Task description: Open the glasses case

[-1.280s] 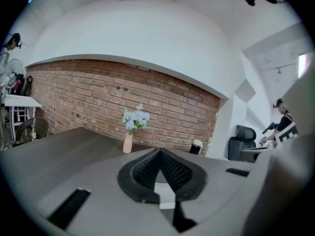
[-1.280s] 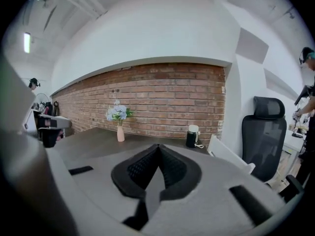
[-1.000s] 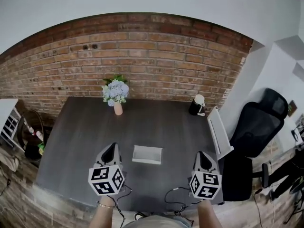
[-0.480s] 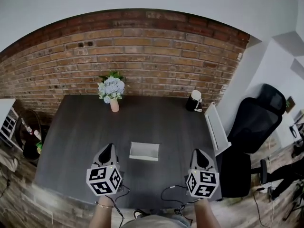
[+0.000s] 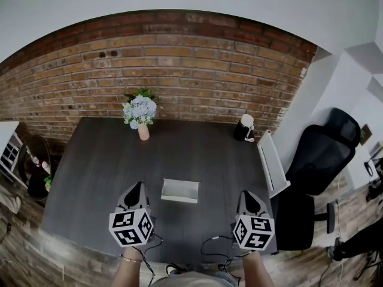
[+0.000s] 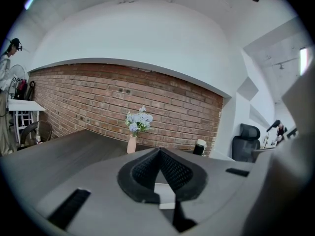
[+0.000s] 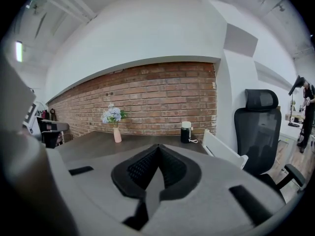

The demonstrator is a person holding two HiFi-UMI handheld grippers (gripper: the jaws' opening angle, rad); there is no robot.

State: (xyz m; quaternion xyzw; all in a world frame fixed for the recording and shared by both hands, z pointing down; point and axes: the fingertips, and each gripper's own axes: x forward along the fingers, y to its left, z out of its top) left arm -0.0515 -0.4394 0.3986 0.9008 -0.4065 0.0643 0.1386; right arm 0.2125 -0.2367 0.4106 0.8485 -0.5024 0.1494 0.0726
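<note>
The white glasses case [image 5: 180, 191] lies flat on the dark bench [image 5: 102, 166], near its front edge and about midway between my two tongs, touched by neither. My left tongs [image 5: 136, 188] hang just to the case's left with their jaws shut tip to tip and nothing between them; in the left gripper view a strip of the white case shows on the bench beyond them. My right tongs [image 5: 246, 196] hang farther off to the case's right, over the front right part of the bench, jaws likewise pressed together and holding nothing. Both point toward the far side of the bench, tilted slightly down. At the back of the bench a vase of flowers [image 5: 141, 113] stands left of centre and a dark container [image 5: 245, 128] with a pale lid stands near the right corner, both before the brick wall [image 5: 179, 64]. A white panel [image 5: 272, 163] runs along the bench's right edge, with a black office chair [image 5: 320, 154] beyond it.
</note>
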